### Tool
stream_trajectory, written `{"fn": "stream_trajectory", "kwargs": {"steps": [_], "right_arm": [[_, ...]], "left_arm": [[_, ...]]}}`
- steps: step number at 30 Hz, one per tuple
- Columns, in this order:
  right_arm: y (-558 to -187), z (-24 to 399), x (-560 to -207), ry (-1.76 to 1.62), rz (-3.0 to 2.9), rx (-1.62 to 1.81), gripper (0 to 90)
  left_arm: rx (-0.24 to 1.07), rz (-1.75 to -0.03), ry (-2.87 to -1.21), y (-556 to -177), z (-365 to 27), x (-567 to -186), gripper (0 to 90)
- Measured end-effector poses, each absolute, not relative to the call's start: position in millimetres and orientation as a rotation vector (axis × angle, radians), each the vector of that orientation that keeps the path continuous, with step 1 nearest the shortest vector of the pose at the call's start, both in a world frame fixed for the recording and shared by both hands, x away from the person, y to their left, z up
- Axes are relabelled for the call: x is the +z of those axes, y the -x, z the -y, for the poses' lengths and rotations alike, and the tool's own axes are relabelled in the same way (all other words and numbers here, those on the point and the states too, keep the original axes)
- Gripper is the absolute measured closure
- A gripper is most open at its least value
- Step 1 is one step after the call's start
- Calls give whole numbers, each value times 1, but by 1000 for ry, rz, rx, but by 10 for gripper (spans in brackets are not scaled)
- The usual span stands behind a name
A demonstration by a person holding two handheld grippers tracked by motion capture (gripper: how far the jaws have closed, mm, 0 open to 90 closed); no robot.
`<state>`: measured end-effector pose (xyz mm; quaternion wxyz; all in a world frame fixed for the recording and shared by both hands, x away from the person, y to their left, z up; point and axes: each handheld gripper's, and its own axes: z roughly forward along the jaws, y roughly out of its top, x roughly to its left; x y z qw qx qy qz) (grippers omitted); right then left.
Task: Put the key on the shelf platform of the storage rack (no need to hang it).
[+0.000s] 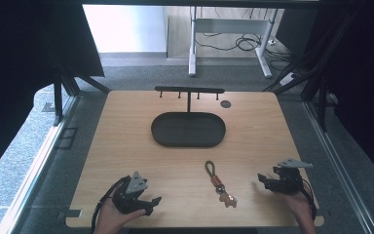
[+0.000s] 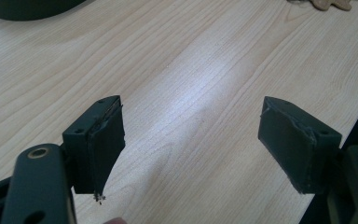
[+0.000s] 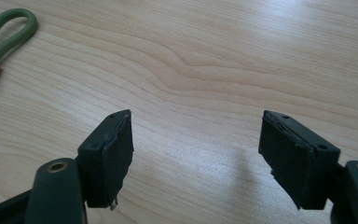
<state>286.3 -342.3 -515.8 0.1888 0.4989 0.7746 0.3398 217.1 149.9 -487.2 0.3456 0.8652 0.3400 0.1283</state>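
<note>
Nearest, at the front edge of a pale wood-grain table: left gripper in a hand, black and angular, capped by a grey three-cornered plate, jaws spread wide with nothing between. In the left gripper view, two blocky black pads with frayed edges, only bare streaked laminate in the gap.

Opposite, right gripper in the other hand, likewise released, jaws parted and empty, grey plate on top. In the right gripper view, matte black pads well apart over smooth wavy grain.

Between the two grippers, slightly nearer the right one: a keychain lying flat on the wood, apart from both. Slim braided green cord loop at its far end, brown stitched leather band in the middle, small tan animal-shaped charm at the near end.

Beyond the grippers, mid-table: a dark oval tray, shallow and matte, with a thin upright post rising from its far rim to a horizontal bar with small pegs hanging beneath. Just right of the bar, a small dark round disc flat on the wood.

Farther still, grey carpet and white metal desk legs with loose black cables.
</note>
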Motion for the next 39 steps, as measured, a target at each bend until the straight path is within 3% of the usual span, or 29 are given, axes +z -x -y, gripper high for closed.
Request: {"fn": "stream_trajectory", "kwargs": {"steps": [21, 39], "right_arm": [[-272, 334, -490, -1362, -2207, 963, 336], [-271, 292, -453, -1235, -2357, 881, 346]], "left_arm": [[332, -912, -2231, -218, -157, -486, 233], [334, -901, -2236, -215, -154, -482, 232]]}}
